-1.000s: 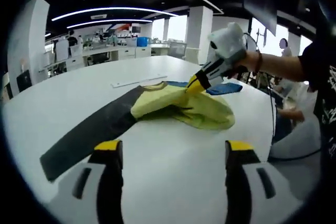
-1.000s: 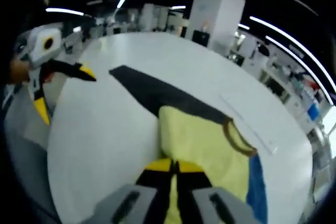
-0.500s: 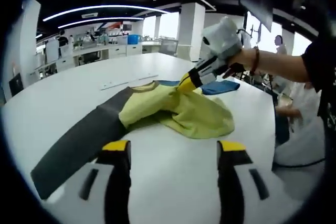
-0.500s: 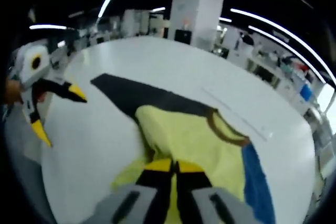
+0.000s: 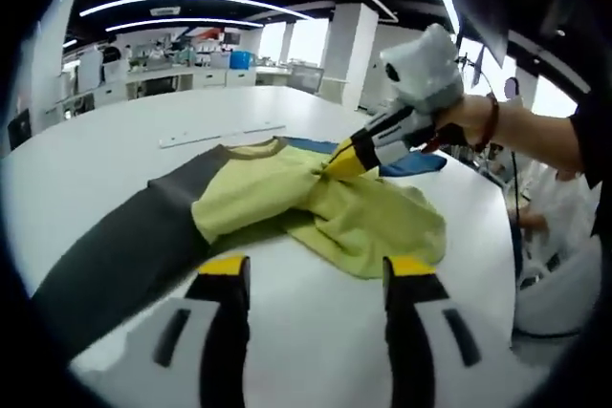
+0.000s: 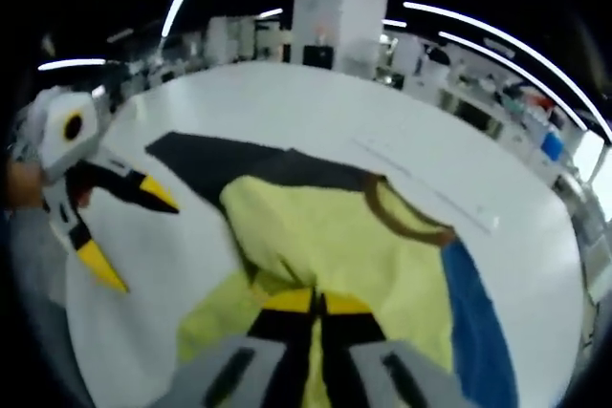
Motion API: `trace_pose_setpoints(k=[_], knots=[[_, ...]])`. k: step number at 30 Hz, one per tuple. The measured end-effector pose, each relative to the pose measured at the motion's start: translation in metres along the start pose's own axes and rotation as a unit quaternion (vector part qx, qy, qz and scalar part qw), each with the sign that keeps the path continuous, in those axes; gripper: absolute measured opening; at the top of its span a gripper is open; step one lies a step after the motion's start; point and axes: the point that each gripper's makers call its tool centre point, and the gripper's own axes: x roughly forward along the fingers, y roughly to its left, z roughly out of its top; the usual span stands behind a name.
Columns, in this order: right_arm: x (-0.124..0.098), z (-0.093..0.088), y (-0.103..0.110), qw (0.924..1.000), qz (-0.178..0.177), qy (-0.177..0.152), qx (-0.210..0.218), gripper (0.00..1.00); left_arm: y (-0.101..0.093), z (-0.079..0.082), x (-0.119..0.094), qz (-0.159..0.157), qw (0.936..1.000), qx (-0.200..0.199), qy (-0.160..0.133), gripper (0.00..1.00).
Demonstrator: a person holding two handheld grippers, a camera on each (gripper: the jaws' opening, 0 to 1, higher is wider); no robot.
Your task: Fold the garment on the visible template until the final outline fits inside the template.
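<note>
Both claws differ: my right claw [image 5: 342, 157] pinches the yellow garment [image 5: 316, 200], dragged further over the dark template [image 5: 115, 250], while my left claw [image 5: 308, 272] waits spread.

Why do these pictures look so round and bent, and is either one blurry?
Fisheye lenses: in the left gripper view the white round table bulges and the ceiling light strips curve. The right gripper view is softer, blurring the yellow short-sleeved shirt near the right tool.
</note>
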Motion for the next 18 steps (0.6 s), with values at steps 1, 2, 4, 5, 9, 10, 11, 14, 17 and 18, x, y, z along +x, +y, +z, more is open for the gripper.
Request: trace_pose_setpoints(k=[1,2,4,5,9,10,11,14,17,18], knots=[[0.001,-0.002,-0.001,1.0,0.0,0.001,0.003,0.0,0.001,0.001,0.006,0.001,1.0,-0.009,-0.002,0.51],[0.002,-0.003,-0.002,1.0,0.0,0.001,0.005,0.0,0.003,0.0,0.009,0.001,1.0,-0.009,-0.002,0.5],[0.006,-0.005,-0.006,0.9999,-0.002,0.001,0.015,0.0,0.004,-0.001,0.017,0.001,1.0,-0.009,0.0,0.47],[0.005,-0.006,-0.006,0.9998,-0.002,0.0,0.02,0.0,0.004,-0.001,0.022,0.001,1.0,-0.009,0.001,0.46],[0.006,-0.008,-0.005,0.9995,-0.001,-0.002,0.031,0.0,0.009,-0.003,0.037,0.004,0.9997,-0.024,0.0,0.4],[0.007,-0.009,-0.005,0.9995,-0.001,-0.003,0.031,0.0,0.01,-0.003,0.04,0.006,0.9997,-0.024,0.0,0.39],[0.008,-0.009,-0.005,0.9995,-0.001,-0.004,0.033,0.0,0.012,-0.003,0.044,0.008,0.9997,-0.024,0.0,0.37],[0.01,-0.01,-0.007,0.9989,-0.001,-0.007,0.046,0.0,0.018,-0.005,0.051,0.012,0.9996,-0.023,0.003,0.36],[0.01,-0.011,-0.005,0.9983,-0.001,-0.008,0.058,0.0,0.024,-0.005,0.055,0.017,0.9996,-0.024,0.003,0.33],[0.01,-0.011,-0.004,0.9982,-0.001,-0.008,0.059,0.0,0.026,-0.004,0.056,0.017,0.9995,-0.025,-0.002,0.32]])
